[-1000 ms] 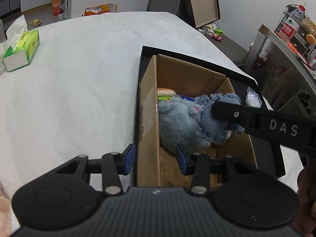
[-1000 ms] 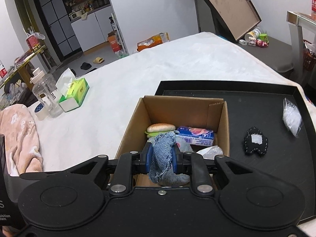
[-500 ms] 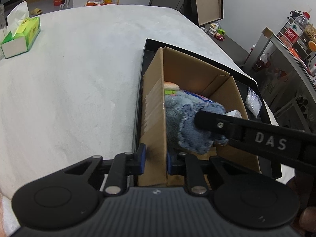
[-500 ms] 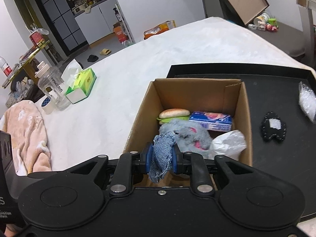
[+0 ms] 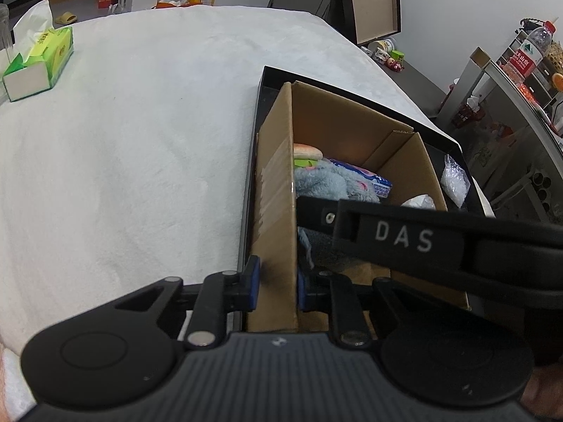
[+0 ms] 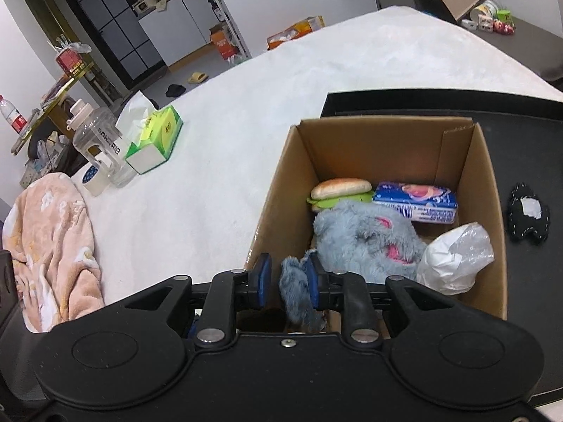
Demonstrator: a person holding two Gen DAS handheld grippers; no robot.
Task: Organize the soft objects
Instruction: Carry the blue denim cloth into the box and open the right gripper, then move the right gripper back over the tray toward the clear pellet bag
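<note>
— What are the fingers doing?

— The left gripper has its blue pads clamped on the near left wall of the cardboard box, one pad outside, one inside. The right gripper has just been easing its jaws apart. A scrap of blue-grey fabric hangs between them, against the right pad, with a gap showing at the left pad.

— And the soft things?

— In the box: a blue-grey plush toy with pink patches fills the middle, a toy burger sits behind it in the far left corner, a blue tissue pack beside that, and a crumpled plastic bag on the right.

— Around the box?

— It stands on a black tray on a white tabletop. A small black felt piece lies on the tray, right of the box. Off left are a green tissue box, a clear bottle and a pink blanket.
</note>
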